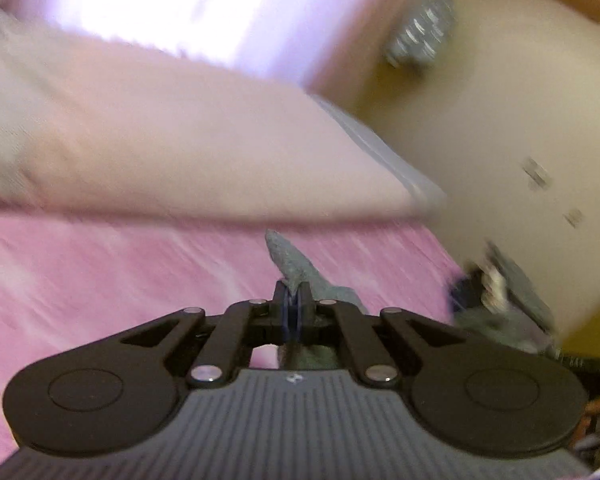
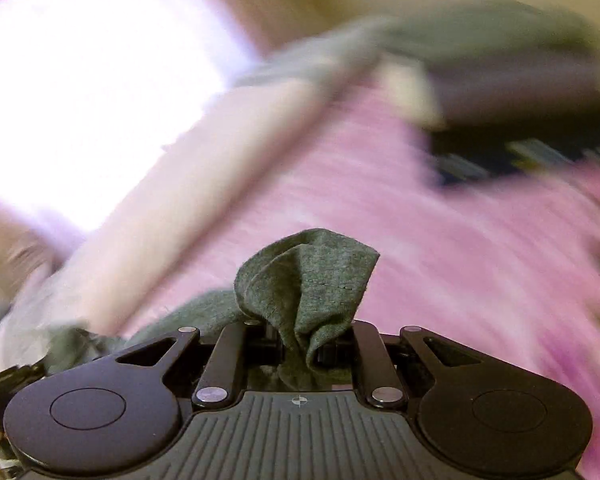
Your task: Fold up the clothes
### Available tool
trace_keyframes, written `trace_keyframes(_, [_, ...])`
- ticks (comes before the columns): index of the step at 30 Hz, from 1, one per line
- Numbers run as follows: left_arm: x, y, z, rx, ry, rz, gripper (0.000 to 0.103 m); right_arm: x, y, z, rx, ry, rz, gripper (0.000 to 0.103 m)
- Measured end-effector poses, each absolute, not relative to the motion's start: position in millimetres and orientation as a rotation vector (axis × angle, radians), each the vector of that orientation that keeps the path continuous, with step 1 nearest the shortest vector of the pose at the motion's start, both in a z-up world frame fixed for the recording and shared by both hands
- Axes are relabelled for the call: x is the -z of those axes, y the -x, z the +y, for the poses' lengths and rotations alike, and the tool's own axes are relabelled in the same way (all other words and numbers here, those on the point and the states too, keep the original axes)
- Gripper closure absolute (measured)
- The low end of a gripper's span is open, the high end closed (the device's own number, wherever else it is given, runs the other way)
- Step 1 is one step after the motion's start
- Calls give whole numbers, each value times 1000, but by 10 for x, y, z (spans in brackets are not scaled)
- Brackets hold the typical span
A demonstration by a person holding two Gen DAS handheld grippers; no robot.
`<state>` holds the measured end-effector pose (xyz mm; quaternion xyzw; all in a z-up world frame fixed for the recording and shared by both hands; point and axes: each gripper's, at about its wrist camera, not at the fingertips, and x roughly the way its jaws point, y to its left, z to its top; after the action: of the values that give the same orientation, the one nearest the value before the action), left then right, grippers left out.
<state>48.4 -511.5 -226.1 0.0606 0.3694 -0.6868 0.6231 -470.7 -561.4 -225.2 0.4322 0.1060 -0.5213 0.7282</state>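
- Cloth (image 2: 312, 276), grey knit, is the thing to fold; it is off the bed and hangs between the two grippers
- Right gripper (image 2: 300, 350) pinches a thick bunch of the cloth, which stands up in front of the jaws and also passes down behind them
- Left gripper (image 1: 294, 300) has its jaws pressed nearly together on a thin corner (image 1: 290, 260) of the same grey cloth; only a small tip sticks out past them
- My judgement: each claw takes one corner so that the garment can hang open and then be laid flat for the first fold
- Both views are strongly blurred, so the rest of the cloth is hard to follow; grey fabric at the right side of the left view may be its other part, I cannot tell
- Bed (image 1: 120, 288) below has a pink sheet, with a pale pillow (image 1: 160, 140) near its edge
- Room has beige walls and one very bright window (image 2: 80, 100); a dark shape in the upper right of the right view is too blurred to name
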Motion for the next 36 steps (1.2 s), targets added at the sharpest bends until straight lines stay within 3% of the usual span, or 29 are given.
trace_keyframes(2, [2202,-755,-5139,1430,-132,781,78,2277,4241,-6173,1093,-898,255,86])
trace_keyframes(3, [2246,-852,-5146,1353,-142,776,73,2302,4006,-6444,1076,-886,269,54])
trace_keyframes(4, [2294,-948,-5154,1276,-152,772,64,2362,3763,-6678,1111,-896,318,36])
trace_keyframes(5, [2378,-1045,-5139,1199,-174,789,62,2407,3612,-6777,1139,-896,328,23])
trace_keyframes(10, [2846,-1245,-4704,1099,-268,958,62,2779,3399,-6498,1083,-1048,350,23])
trace_keyframes(16, [3279,-1163,-4077,1123,-314,1179,62,3639,3751,-5348,1006,-1321,578,24])
trace_keyframes(22, [3453,-1375,-4011,1072,-278,1206,61,3863,4062,-4289,1023,-1518,533,24])
trace_keyframes(27, [3710,-1544,-4264,1096,-336,1240,60,3883,4096,-4030,1069,-1584,465,38])
trace_keyframes(30, [3834,-1418,-4323,1163,-458,1256,64,3878,4081,-3983,1061,-1582,461,41])
trace_keyframes(31, [3832,-1348,-4321,1199,-498,1222,73,3865,4063,-3969,1054,-1567,473,46])
trace_keyframes(32, [3834,-1309,-4300,1237,-519,1214,93,3859,4039,-3956,1047,-1550,492,59])
trace_keyframes(33, [3837,-1270,-4279,1274,-538,1206,99,3860,4026,-3939,1039,-1535,511,67])
trace_keyframes(35, [3852,-1276,-4190,1282,-503,1247,100,3918,4025,-3908,1062,-1539,488,71])
trace_keyframes(36, [3842,-1279,-4148,1280,-496,1256,100,3929,4025,-3931,1065,-1545,481,101])
